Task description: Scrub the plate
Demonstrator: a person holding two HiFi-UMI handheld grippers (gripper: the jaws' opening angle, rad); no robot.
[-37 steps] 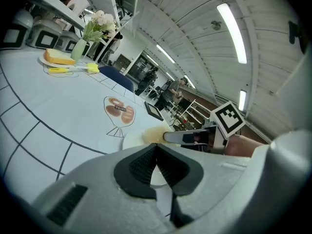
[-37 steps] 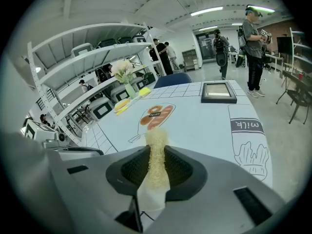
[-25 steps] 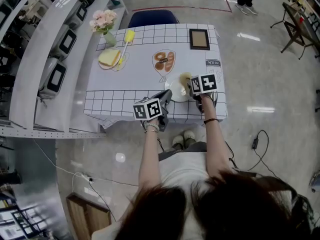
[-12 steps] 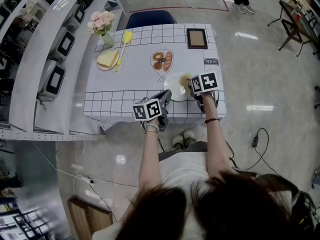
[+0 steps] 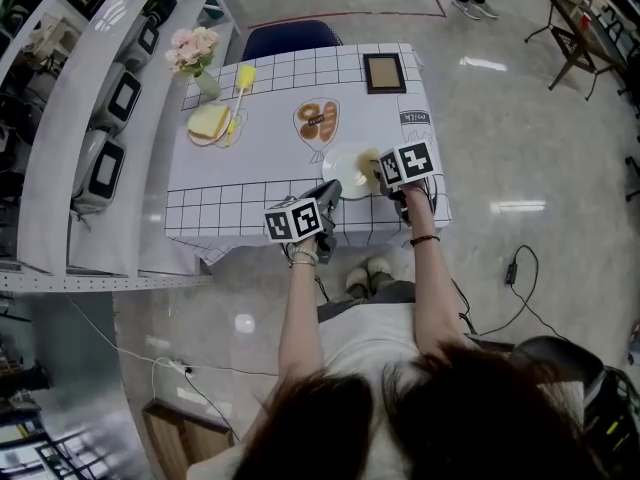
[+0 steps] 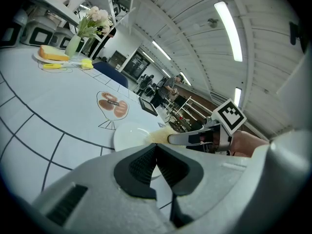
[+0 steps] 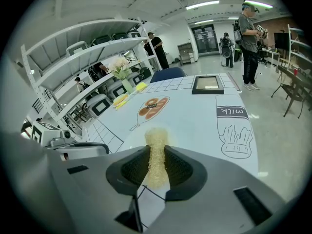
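A white plate (image 5: pixel 345 173) lies near the table's front edge, right of centre. My left gripper (image 5: pixel 331 189) is at the plate's left rim. In the left gripper view its pads (image 6: pixel 141 167) meet at the tips, and the plate (image 6: pixel 127 134) reaches in between them. My right gripper (image 5: pixel 383 173) is shut on a yellowish scrub pad (image 5: pixel 369 157). The pad rests on the right part of the plate. In the right gripper view the scrub pad (image 7: pixel 156 155) stands pinched between the pads, and its tip sticks out beyond them.
At the table's far left stand a flower vase (image 5: pixel 195 53), a yellow brush (image 5: pixel 240 83) and a plate with bread (image 5: pixel 208 121). A picture frame (image 5: pixel 383 72) lies at the far right, with a blue chair (image 5: pixel 290 36) behind the table. Shelves (image 5: pixel 90 118) run along the left.
The head view has drifted a little. Both grippers keep their places at the plate, with the scrub pad still on its right part.
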